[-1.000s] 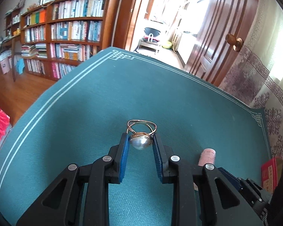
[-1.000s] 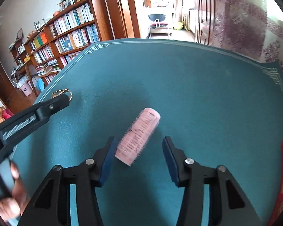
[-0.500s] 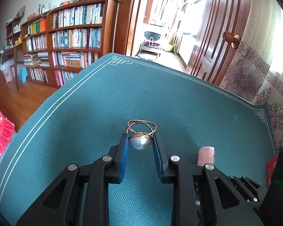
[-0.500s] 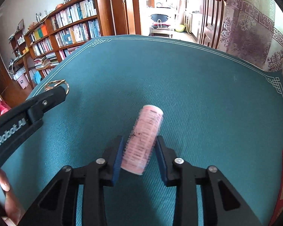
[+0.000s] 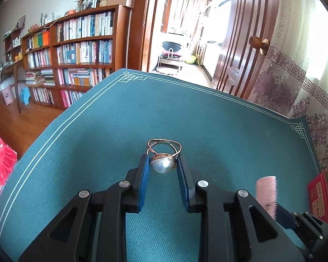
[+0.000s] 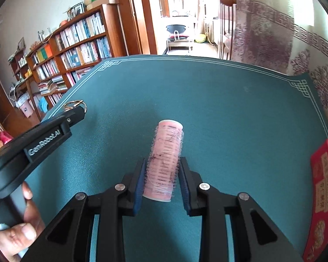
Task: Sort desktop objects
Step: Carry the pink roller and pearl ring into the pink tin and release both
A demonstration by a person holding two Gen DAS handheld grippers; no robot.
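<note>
A gold ring with a grey pearl [image 5: 163, 166] sits between the blue pads of my left gripper [image 5: 163, 159], which is shut on it above the teal tablecloth [image 5: 164, 109]. In the right wrist view the same gripper [image 6: 76, 111] reaches in from the left, the ring [image 6: 73, 104] at its tip. My right gripper [image 6: 161, 161] has a pink hair roller [image 6: 167, 144] between its pads, which press on its sides as the jaws close. The roller points away from me and hangs above the cloth. From the left wrist view the roller [image 5: 266, 193] shows at the lower right.
A red box with gold print [image 6: 323, 185] lies at the table's right edge, also seen as the red box [image 5: 321, 196] in the left wrist view. A hand [image 6: 21, 229] holds the left gripper's handle. Bookshelves [image 5: 76, 50] and an open wooden door [image 5: 240, 43] stand beyond the table.
The right jaws closed on the pink roller, which turned to point straight ahead and rose off the cloth. The left gripper kept the ring and rose slightly.
</note>
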